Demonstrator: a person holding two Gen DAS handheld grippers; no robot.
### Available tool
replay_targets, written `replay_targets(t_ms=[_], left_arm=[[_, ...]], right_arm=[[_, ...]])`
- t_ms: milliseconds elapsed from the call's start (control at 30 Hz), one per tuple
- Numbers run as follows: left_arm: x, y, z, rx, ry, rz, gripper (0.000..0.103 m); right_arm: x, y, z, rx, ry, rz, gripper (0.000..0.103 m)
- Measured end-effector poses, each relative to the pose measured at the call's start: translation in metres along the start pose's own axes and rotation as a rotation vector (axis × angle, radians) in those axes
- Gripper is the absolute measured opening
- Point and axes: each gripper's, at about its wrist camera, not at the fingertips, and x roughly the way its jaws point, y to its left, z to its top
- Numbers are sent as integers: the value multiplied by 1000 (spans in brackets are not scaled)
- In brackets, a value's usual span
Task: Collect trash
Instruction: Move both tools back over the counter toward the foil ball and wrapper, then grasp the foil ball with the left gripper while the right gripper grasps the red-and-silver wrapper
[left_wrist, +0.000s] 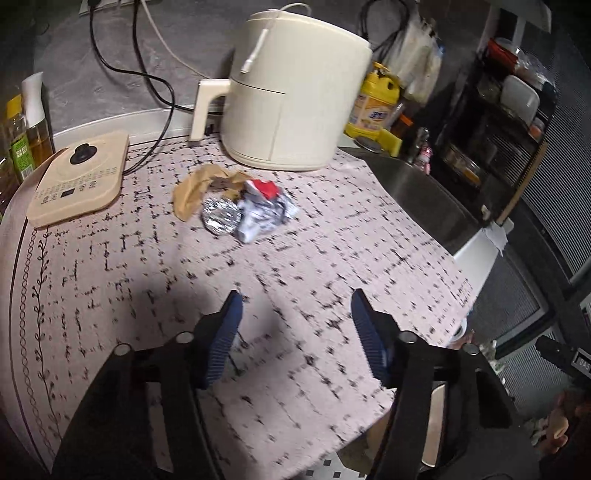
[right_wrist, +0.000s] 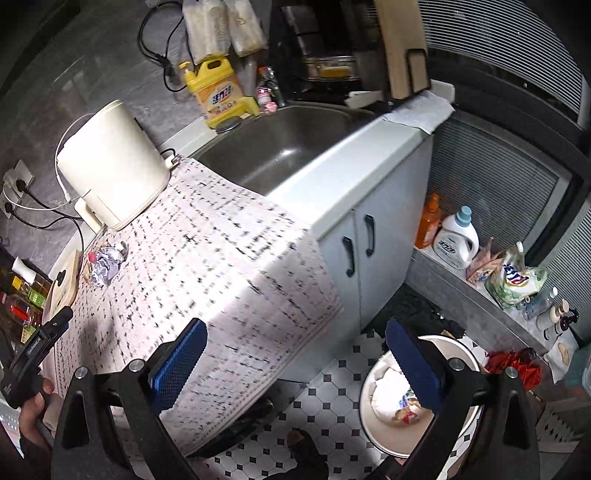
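The crumpled trash pile (left_wrist: 236, 205) lies on the worktop (left_wrist: 147, 277) at twelve o'clock from the left tongs (left_wrist: 295, 325), spread empty, nearer than the empty, spread right tongs (right_wrist: 295, 354).

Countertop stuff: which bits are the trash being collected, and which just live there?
For the job:
- foil ball
- crumpled wrapper
- brown paper
- bin on the floor

Just lying about:
- air fryer
- induction hob
- yellow detergent bottle
- sink
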Motion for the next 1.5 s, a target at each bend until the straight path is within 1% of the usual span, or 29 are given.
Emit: replay_targets(t_ms=[67, 133, 367, 567, 800, 933, 967, 1067, 1133, 1300, 1500], left_arm=[[7, 14, 9, -5, -1, 2, 45], [13, 26, 17, -10, 0, -1, 42], [42, 60, 46, -8, 19, -21, 41], [72, 75, 63, 5, 44, -54, 41], [104, 84, 74, -10, 67, -79, 41], [121, 89, 77, -26, 95, -86, 41], [123, 89, 76, -25, 103, -89, 40], [119, 82, 74, 25, 98, -93, 37], [112, 84, 73, 28, 85, -94, 37], [87, 106, 68, -30, 59, -76, 37], [56, 147, 61, -84, 33, -6, 37]], right_arm=[[6, 13, 3, -5, -3, -1, 95], [12, 28, 7, -11, -7, 1, 95], [33, 77, 12, -15, -13, 1, 95], [43, 102, 11, -16, 0, -31, 95], [51, 125, 13, -54, 17, -53, 95], [58, 144, 18, -91, 24, -44, 95], [59, 148, 20, -100, 23, -38, 95], [65, 167, 26, -129, 24, 1, 95], [71, 179, 29, -148, 26, 28, 95], [85, 218, 37, -207, 33, 113, 92], [110, 265, 40, -268, 72, 214, 89]])
